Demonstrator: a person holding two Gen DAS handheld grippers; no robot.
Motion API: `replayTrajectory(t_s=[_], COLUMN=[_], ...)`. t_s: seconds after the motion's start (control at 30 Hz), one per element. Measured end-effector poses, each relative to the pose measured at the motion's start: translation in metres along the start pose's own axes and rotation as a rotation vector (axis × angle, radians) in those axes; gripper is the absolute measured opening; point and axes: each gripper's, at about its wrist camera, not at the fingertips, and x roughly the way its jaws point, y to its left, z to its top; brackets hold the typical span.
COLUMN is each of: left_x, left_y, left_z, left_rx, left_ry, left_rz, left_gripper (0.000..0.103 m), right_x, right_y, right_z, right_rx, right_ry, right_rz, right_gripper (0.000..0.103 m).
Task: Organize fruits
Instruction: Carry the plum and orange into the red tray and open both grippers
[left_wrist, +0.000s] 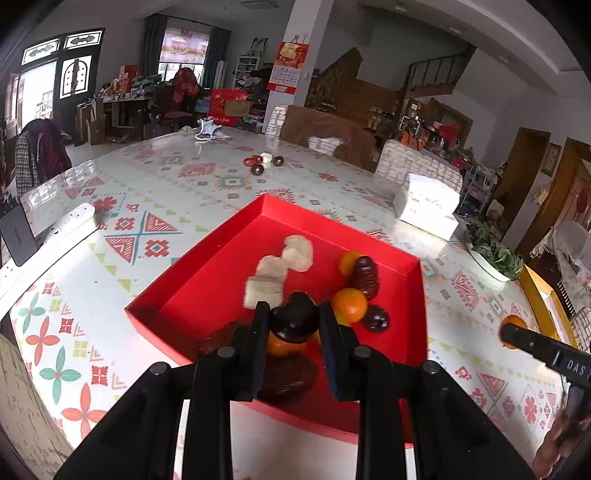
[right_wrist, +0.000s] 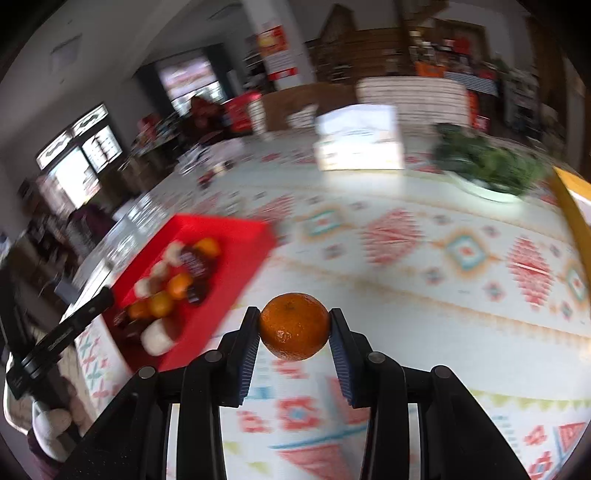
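L tool grips glossy dark fruit; R tool grips dimpled orange tangerine.

Cluttered room, bright windows, staircase

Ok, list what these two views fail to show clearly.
- Left wrist view: fruit in the red tray under the left gripper and its dark fruit is partly hidden.
- Right wrist view: tray contents are motion-blurred.
- Left wrist view: the orange sits mostly behind the right gripper.
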Motion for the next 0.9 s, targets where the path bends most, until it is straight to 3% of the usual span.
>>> replayTrajectory(t_s=[0.33, 0.63, 0.67, 0.77, 0.9], left_x=[0.022, 0.026, 0.026, 0.02, 0.015], left_y=[0.024, 0.042, 0.043, 0.043, 0.04], left_z=[0.009, 0.014, 0.015, 0.016, 0.018], left_rx=[-0.007, -0.057, -0.063, -0.077, -0.069], left_ry=[0.012, 0.009, 0.008, -0.014, -0.022], left_rz=[0.021, 0.0, -0.005, -0.009, -0.013], left_gripper=[0.026, 0.028, 0.031, 0.053, 0.061], right_x=[0.059, 0.1, 0.103, 0.108, 0.108], right_y=[0.095, 0.119, 0.12, 0.12, 0.119], right_z=[0.006, 0.008, 0.008, 0.005, 0.005], right_rx=[-0.144, -0.174, -0.172, -0.166, -0.155], right_ry=[0.091, 0.164, 0.172, 0.184, 0.172], right_rz=[0.08, 0.1, 0.101, 0.101, 0.098], right_gripper=[0.041, 0.041, 0.041, 0.041, 0.045])
